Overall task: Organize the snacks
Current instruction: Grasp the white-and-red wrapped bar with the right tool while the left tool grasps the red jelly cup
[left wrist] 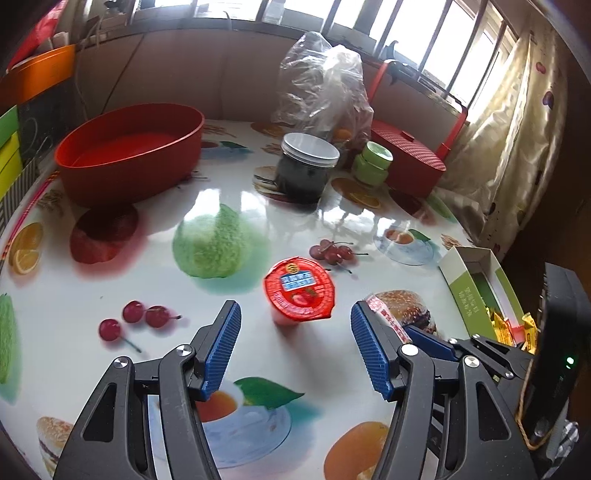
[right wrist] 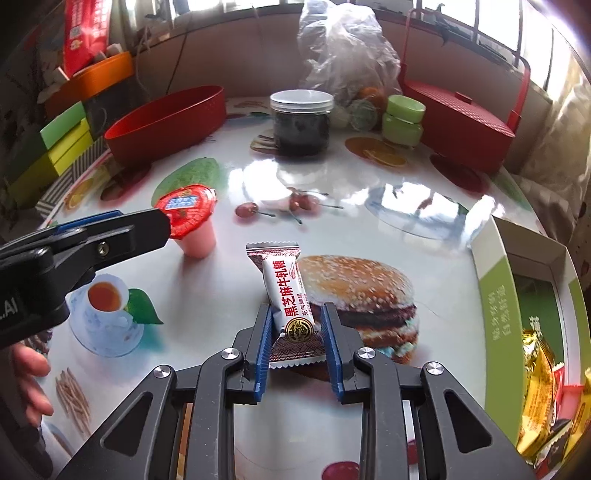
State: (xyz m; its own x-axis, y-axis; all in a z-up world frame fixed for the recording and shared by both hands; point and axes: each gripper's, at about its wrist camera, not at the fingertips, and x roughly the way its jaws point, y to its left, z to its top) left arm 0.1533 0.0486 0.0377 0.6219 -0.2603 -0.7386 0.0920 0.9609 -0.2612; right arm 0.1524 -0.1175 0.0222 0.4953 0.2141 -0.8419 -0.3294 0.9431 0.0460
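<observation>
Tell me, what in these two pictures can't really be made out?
- Green box of snacks: right wrist view, cut off by the picture edge, so its count is unknown.
- Dark jar: both views, contents too dark to identify.
- Plastic bag: left wrist view, crumpled film blurs what's inside.
- Jelly cup: right wrist view, left gripper covers one side.
- Candy: near end hidden between the right gripper fingers.

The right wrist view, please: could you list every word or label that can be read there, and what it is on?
"黑芝麻牛轧糖": red characters down the white candy wrapper.
Candy's small print and round logo: too small to read.
Jelly cup lid: blurred, unreadable.
Green box side text: too distorted.
Red packet: too small.
</observation>
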